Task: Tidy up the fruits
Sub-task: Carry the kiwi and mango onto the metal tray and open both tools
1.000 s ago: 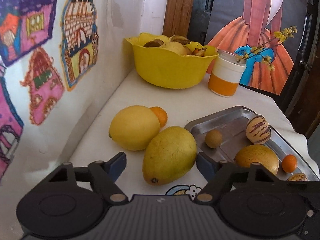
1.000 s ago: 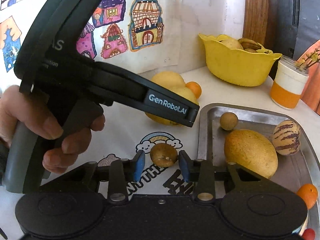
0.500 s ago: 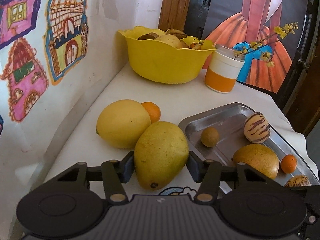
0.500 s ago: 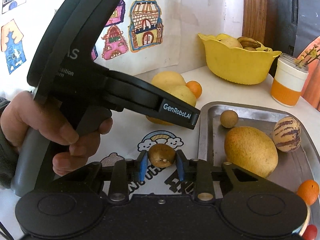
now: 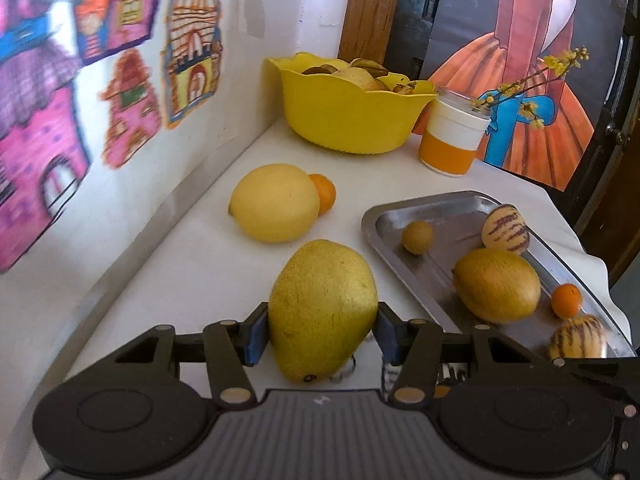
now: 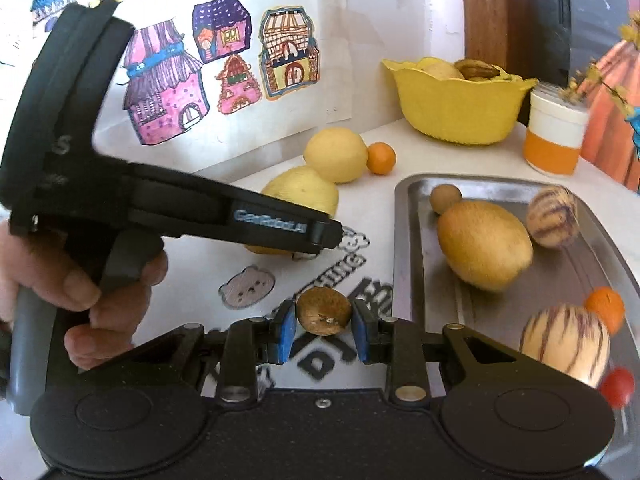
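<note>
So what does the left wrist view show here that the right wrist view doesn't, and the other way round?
Only the left wrist view: the left gripper shut on the big yellow mango, its pads on both sides, and the orange-dress poster in full.

Only the right wrist view: the right gripper shut on a small brown fruit, the hand holding the left gripper's handle, and the printed mat.

Both: the steel tray with its fruits, the yellow bowl, the orange-and-white cup, and the house drawings.

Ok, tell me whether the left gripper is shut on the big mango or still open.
Shut on it. The left gripper has just closed; both blue fingers press the sides of the mango.
</note>
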`<state>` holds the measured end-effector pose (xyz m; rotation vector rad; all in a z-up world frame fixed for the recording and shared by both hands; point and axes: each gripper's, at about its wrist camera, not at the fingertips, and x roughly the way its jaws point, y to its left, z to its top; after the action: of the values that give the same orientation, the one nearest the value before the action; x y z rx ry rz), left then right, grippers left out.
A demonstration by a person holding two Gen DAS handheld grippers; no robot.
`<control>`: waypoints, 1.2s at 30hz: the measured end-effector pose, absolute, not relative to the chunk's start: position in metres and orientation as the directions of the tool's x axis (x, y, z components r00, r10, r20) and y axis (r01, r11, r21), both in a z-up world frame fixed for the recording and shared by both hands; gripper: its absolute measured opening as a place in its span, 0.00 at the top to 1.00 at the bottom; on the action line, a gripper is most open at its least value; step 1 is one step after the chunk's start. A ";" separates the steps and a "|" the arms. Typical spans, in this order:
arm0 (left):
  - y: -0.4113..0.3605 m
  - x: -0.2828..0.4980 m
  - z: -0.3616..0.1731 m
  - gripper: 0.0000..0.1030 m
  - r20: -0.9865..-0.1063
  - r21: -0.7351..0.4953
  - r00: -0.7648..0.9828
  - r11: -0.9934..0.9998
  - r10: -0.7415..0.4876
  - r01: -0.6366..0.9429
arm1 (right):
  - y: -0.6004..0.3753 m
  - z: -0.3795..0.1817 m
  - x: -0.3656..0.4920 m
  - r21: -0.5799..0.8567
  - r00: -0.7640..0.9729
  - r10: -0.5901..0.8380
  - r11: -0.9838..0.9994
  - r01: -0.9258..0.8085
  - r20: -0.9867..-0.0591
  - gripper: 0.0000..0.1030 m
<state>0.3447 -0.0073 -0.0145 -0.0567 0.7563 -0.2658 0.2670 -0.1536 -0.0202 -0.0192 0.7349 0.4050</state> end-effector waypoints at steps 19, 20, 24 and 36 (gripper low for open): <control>-0.036 0.260 0.010 0.44 -0.633 -0.201 0.709 0.950 -0.312 0.238 | -0.220 0.014 0.187 0.154 0.751 0.299 0.953 -0.259 -0.588 0.69; -0.041 0.257 0.011 0.44 -0.630 -0.202 0.709 0.948 -0.317 0.244 | -0.227 0.015 0.185 0.155 0.758 0.286 0.958 -0.241 -0.586 0.69; -0.062 0.251 0.015 0.44 -0.620 -0.217 0.703 0.937 -0.348 0.273 | -0.253 0.016 0.176 0.156 0.781 0.235 0.972 -0.177 -0.578 0.69; -0.118 0.239 0.007 0.44 -0.628 -0.263 0.669 0.918 -0.397 0.298 | -0.306 0.003 0.159 0.178 0.801 0.123 0.984 -0.021 -0.586 0.69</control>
<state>0.2389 -0.1177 0.0068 -0.1421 0.7402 -0.3935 0.1588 -0.3061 0.0033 0.1655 0.6386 0.0780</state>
